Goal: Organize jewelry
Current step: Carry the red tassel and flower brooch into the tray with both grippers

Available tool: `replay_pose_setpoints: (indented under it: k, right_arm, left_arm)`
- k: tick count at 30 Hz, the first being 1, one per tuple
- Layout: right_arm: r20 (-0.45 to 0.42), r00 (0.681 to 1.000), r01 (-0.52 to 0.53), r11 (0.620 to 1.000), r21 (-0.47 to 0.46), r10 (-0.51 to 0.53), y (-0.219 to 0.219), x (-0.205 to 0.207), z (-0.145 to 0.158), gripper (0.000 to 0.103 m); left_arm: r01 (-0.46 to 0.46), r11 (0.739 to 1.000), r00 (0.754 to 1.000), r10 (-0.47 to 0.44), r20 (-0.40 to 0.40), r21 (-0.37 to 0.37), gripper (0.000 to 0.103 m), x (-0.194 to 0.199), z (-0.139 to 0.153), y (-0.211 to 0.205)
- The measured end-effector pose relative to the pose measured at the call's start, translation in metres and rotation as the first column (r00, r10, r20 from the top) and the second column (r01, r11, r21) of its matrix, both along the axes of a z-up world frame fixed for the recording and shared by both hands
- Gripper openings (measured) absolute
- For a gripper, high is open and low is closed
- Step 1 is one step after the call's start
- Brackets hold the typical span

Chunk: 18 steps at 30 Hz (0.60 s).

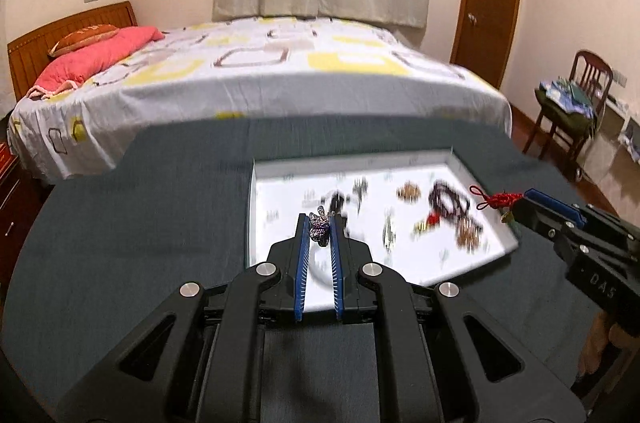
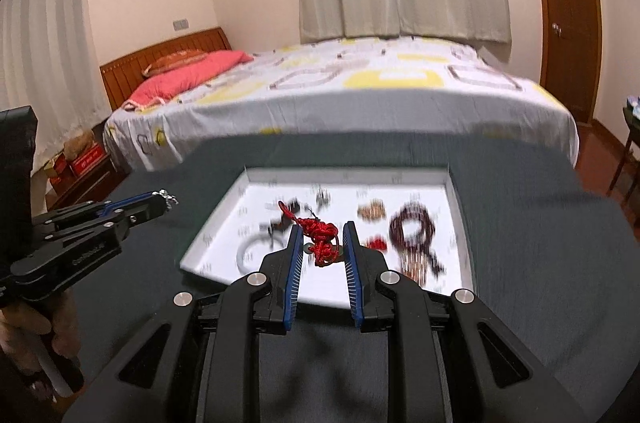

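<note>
Brooch, purple and sparkly, sits pinched between my left gripper's blue pads at frame centre, above the white tray. My right gripper clamps a red knotted cord, also mid-frame over the tray. Blurred beads and other pieces lie in the tray on the dark cloth. Bed fills the upper frame.

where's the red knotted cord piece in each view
Left wrist view: the red knotted cord sits right of centre, sticking out of the right tongs over the tray's right edge.
Right wrist view: the cord is at centre, clamped between the right tongs' blue pads.
Shared landmark: the white tray on the dark table.
</note>
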State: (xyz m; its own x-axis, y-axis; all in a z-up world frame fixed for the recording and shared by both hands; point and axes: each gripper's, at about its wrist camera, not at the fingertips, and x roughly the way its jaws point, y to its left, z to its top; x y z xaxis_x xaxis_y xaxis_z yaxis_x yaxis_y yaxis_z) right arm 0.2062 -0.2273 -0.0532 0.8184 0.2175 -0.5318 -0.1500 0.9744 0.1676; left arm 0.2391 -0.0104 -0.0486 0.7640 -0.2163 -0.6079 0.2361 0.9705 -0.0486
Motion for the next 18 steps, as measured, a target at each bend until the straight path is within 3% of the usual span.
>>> replay_pose_setpoints:
  k: [7, 18]
  right_arm:
    - [0.030, 1.000, 0.005, 1.000, 0.003, -0.005, 0.001, 0.030, 0.006, 0.021]
    - [-0.122, 0.992, 0.012, 1.000, -0.010, -0.013, 0.005, 0.064, -0.067, 0.021]
  left_arm:
    - [-0.035, 0.999, 0.999, 0.036, 0.034, -0.016, 0.011, 0.032, 0.004, -0.009]
    - [-0.076, 0.996, 0.991, 0.080, -0.105, 0.041, 0.011, 0.084, -0.069, -0.013]
